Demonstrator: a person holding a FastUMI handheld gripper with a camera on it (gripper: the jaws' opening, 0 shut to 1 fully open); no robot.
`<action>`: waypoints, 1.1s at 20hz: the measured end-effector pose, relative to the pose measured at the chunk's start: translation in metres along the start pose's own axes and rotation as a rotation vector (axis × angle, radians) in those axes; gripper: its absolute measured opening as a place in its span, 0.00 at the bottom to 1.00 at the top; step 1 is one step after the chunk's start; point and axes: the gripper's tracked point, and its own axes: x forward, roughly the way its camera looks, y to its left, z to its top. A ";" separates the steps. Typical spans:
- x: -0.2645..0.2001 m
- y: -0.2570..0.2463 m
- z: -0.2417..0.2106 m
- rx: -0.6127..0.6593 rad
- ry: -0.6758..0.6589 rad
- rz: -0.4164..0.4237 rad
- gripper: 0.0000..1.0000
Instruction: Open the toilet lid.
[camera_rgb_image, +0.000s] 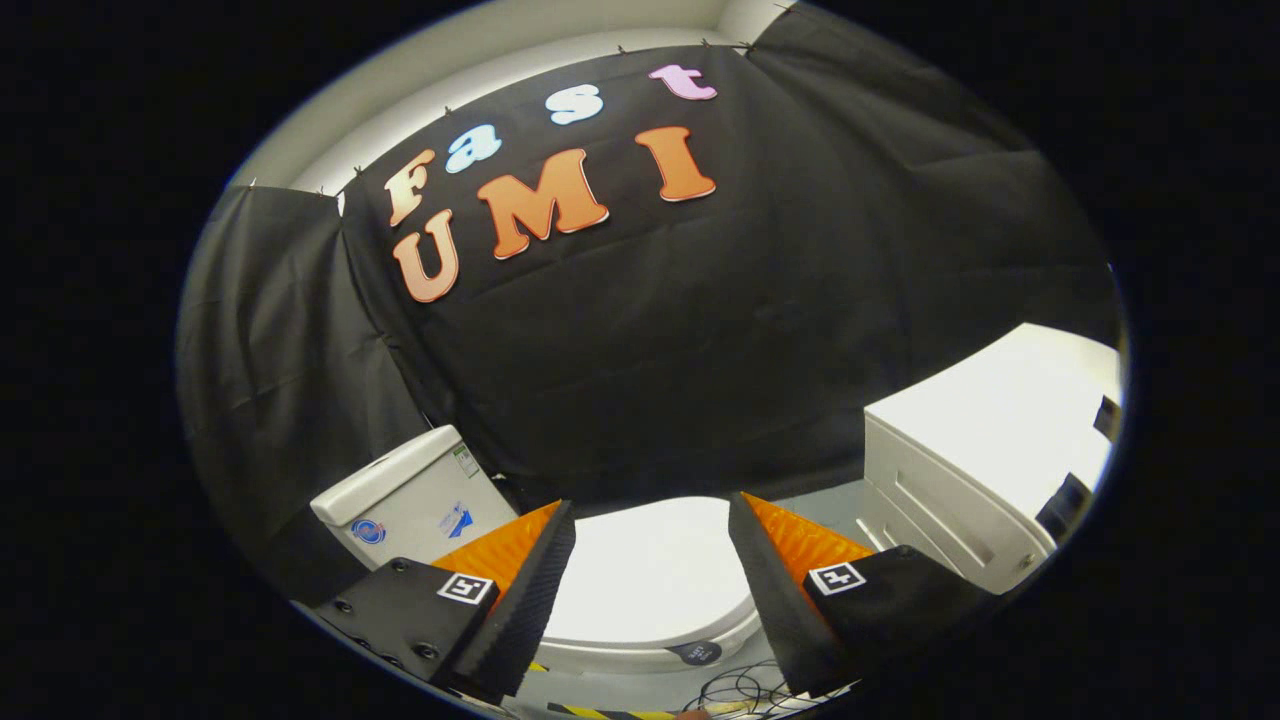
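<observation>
The gripper (650, 520) hangs above the toilet with its two fingers spread wide and nothing between them but air — no contact with anything yet. Through the gap between the fingers, and a little below them, lies the toilet lid (650, 580), flat down on the bowl and closed. Its front rim curves just under the fingertips, with a small dark sticker (698, 653) on the edge nearer the right finger.

Beyond the left finger stands the cistern (415, 500), which puts the hinge on that side; the free edge of the lid is the one nearest the gripper, and that seems to be why it is held here, centred over the lid. The wide spread looks like readiness to take the rim from either side, or hook under it.

Past the right finger sits a white cabinet (985, 450), near the toilet but apart from it. Loose cables (745, 690) lie on the floor below the bowl's front — worth keeping clear of.
</observation>
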 end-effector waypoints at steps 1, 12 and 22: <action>0.002 -0.006 -0.009 0.011 0.009 -0.008 0.99; 0.007 -0.055 -0.128 0.148 0.188 -0.059 0.99; 0.018 -0.076 -0.231 0.358 0.371 -0.063 0.99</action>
